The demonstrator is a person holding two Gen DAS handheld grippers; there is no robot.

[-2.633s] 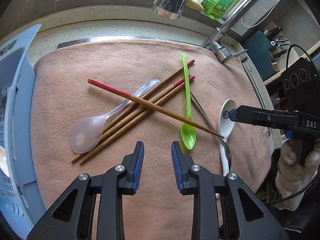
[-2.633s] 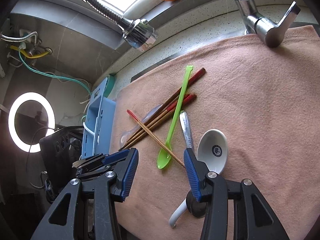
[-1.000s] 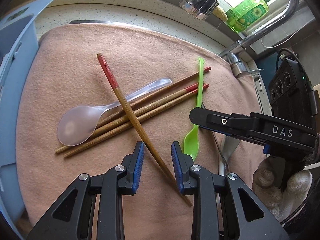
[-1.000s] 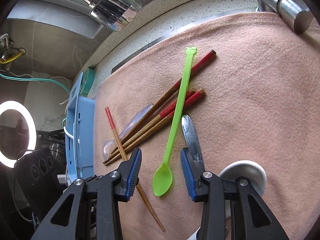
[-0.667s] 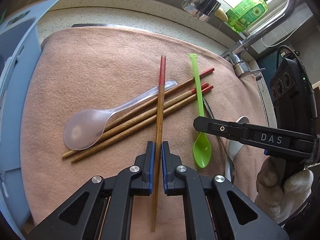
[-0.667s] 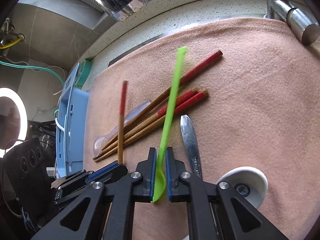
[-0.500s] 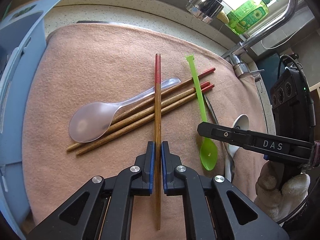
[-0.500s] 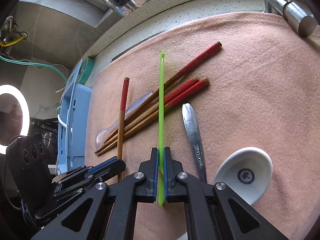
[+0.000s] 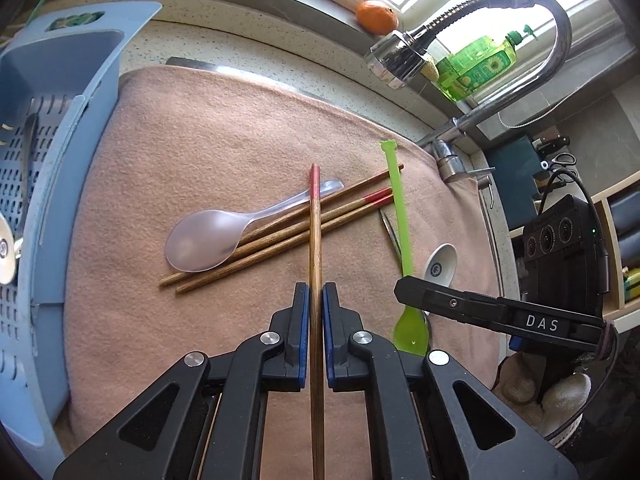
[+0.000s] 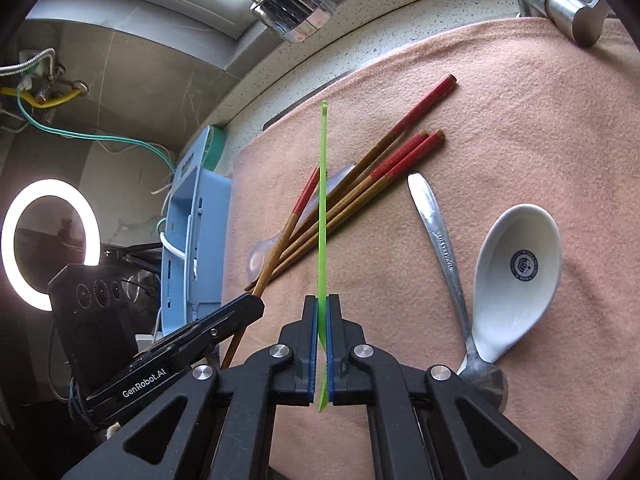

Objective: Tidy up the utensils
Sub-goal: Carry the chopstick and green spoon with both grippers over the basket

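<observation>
My left gripper (image 9: pixel 315 294) is shut on a red-tipped wooden chopstick (image 9: pixel 315 232) and holds it above the pink towel (image 9: pixel 200 140), pointing forward. My right gripper (image 10: pixel 322 306) is shut on a long green plastic spoon (image 10: pixel 322 200), also lifted; it shows in the left wrist view (image 9: pixel 402 232). Three more red-tipped chopsticks (image 9: pixel 280 236) lie across a translucent plastic spoon (image 9: pixel 204 240) on the towel. A white ceramic spoon (image 10: pixel 516 276) and a metal spoon (image 10: pixel 444 256) lie at the right.
A blue slotted utensil basket (image 9: pixel 44 160) stands along the towel's left edge. The faucet head (image 9: pixel 396 60) hangs over the back. A green soap bottle (image 9: pixel 476 68) and an orange (image 9: pixel 376 18) sit on the sill.
Both grippers closed, the left on the chopstick and the right on the green spoon. Both have since lifted their utensils off the towel and drawn back a little.
</observation>
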